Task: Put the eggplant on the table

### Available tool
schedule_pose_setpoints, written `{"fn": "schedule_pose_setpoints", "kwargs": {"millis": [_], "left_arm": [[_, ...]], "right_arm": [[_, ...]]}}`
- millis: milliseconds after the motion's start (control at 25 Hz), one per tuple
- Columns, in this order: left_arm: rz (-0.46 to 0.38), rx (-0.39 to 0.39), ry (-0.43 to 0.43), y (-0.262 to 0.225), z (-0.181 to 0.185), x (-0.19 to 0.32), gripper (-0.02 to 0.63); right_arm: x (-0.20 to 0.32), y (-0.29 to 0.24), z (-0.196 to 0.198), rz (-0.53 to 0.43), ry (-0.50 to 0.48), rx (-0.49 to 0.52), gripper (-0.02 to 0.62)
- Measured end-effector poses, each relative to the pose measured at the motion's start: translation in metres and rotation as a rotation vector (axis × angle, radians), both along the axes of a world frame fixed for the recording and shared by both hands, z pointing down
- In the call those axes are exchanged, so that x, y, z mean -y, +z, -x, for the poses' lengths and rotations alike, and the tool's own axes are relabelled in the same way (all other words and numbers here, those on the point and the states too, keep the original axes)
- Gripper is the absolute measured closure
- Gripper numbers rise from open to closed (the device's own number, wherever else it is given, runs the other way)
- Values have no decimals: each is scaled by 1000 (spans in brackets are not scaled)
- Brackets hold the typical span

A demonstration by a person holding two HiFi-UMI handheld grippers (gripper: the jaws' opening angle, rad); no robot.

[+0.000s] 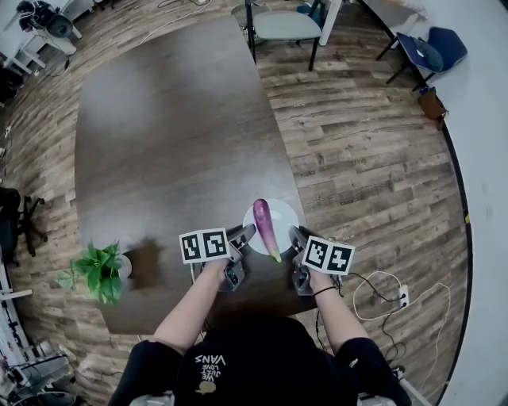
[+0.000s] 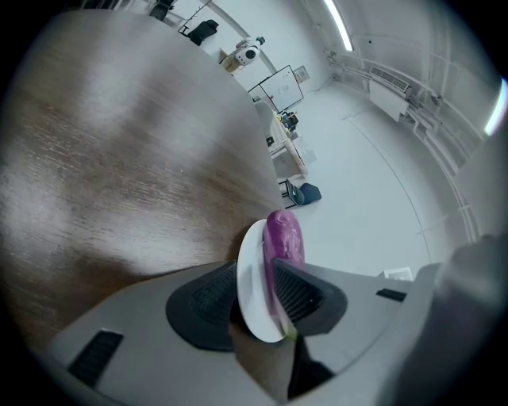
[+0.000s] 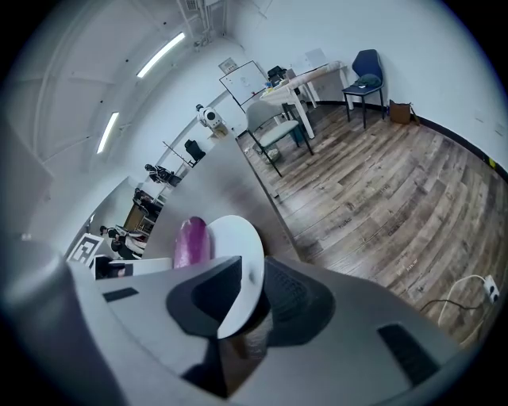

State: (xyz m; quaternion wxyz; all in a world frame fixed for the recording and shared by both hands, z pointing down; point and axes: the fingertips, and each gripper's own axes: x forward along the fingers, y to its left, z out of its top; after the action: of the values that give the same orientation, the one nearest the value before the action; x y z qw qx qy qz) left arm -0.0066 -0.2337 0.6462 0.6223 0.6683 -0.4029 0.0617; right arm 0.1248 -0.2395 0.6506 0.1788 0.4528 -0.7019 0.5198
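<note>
A purple eggplant (image 1: 265, 226) lies lengthwise on a white plate (image 1: 282, 212) at the near right edge of the dark wooden table (image 1: 175, 135). My left gripper (image 1: 244, 235) is at the plate's left rim. In the left gripper view its jaws stand apart around the plate (image 2: 254, 313) rim and the eggplant (image 2: 284, 238), so the left gripper (image 2: 255, 271) is open. My right gripper (image 1: 297, 236) is at the plate's right rim. In the right gripper view the right gripper (image 3: 252, 273) is shut on the plate (image 3: 238, 236), with the eggplant (image 3: 190, 242) beyond.
A potted green plant (image 1: 99, 271) stands near the table's front left corner. Chairs (image 1: 286, 24) stand beyond the far end, and a blue chair (image 1: 432, 49) is at the wall. A power strip (image 1: 403, 295) and cable lie on the wooden floor at the right.
</note>
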Motion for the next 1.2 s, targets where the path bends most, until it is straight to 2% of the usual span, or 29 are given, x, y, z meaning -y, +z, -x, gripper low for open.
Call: {"fn": "schedule_pose_setpoints", "kwargs": {"millis": [480,760,1080,1200], "left_arm": [[-8,4,15,-5,0,-5,457],[-50,69,-1,-11,14,-5,457],[-176,77,36,-42,11,-7,465],[-253,82,44,-58,12,-8,525]], "right_arm": [[-4,-6,-6,-21,0,-27,502],[0,-23,-7,-92,14,-34,502],[-10,-45,1,-148,13,-19,503],[-17,-53,4,-169,16,-20,522]]}}
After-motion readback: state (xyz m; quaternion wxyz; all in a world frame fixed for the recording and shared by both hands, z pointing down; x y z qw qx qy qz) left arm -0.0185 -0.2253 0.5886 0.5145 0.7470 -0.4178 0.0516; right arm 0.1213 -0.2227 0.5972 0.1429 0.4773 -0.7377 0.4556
